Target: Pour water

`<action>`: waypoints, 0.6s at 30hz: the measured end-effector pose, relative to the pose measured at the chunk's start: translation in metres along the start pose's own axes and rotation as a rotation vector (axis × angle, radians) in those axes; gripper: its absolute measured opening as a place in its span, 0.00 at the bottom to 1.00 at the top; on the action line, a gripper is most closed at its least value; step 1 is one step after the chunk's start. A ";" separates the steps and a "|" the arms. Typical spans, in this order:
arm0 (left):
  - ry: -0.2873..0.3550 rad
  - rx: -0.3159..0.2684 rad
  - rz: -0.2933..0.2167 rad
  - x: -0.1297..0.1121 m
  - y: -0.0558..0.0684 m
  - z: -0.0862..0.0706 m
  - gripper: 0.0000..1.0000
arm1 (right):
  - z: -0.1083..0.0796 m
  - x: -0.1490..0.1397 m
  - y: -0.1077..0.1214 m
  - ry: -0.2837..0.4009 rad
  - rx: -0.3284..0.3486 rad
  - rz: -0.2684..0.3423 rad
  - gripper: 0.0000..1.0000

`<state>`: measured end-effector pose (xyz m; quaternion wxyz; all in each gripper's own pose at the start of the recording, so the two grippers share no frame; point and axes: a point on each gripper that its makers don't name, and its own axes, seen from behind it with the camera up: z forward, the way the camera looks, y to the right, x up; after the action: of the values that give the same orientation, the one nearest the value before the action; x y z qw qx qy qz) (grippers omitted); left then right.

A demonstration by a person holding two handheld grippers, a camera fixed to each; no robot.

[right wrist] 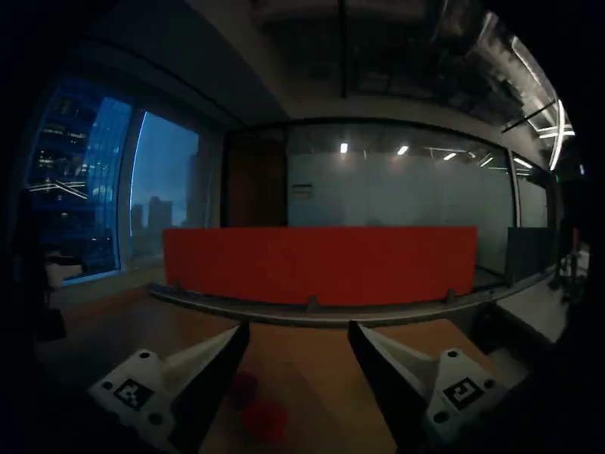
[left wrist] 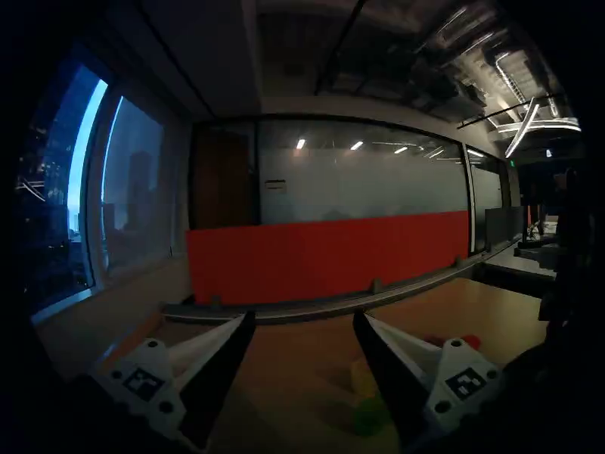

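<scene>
Approach with left gripper [left wrist: 303, 315] and right gripper [right wrist: 297, 325] as set: fingers wide apart, empty, above table [right wrist: 325, 378]. Tilt down and identify the vessel before closing; too dim to tell now. Red objects [right wrist: 261, 418] low between right gripper's fingers, untouched. Yellow item [left wrist: 361, 378] and green item [left wrist: 370, 416] just beside one left-gripper finger.

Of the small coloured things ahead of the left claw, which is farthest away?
The red one, farther back on the desk; the yellow one and the green one sit closer in.
</scene>
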<state>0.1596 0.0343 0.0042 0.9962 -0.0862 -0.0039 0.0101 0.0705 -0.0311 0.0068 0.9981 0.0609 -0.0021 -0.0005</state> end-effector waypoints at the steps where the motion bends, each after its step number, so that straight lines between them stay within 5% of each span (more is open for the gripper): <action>1: -0.004 -0.010 -0.003 -0.001 0.001 0.000 0.96 | 0.000 0.000 -0.002 -0.002 0.012 0.000 1.00; 6: -0.019 -0.065 -0.013 -0.001 0.008 0.001 0.96 | 0.001 0.003 -0.011 -0.012 0.084 -0.004 1.00; 18: -0.015 -0.268 0.001 0.006 0.048 -0.003 0.96 | -0.008 0.012 -0.059 -0.016 0.325 -0.053 1.00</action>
<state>0.1644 0.0813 -0.0066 0.9758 -0.2182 -0.0127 0.0107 0.0829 -0.0886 -0.0086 0.9748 0.2215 -0.0083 -0.0269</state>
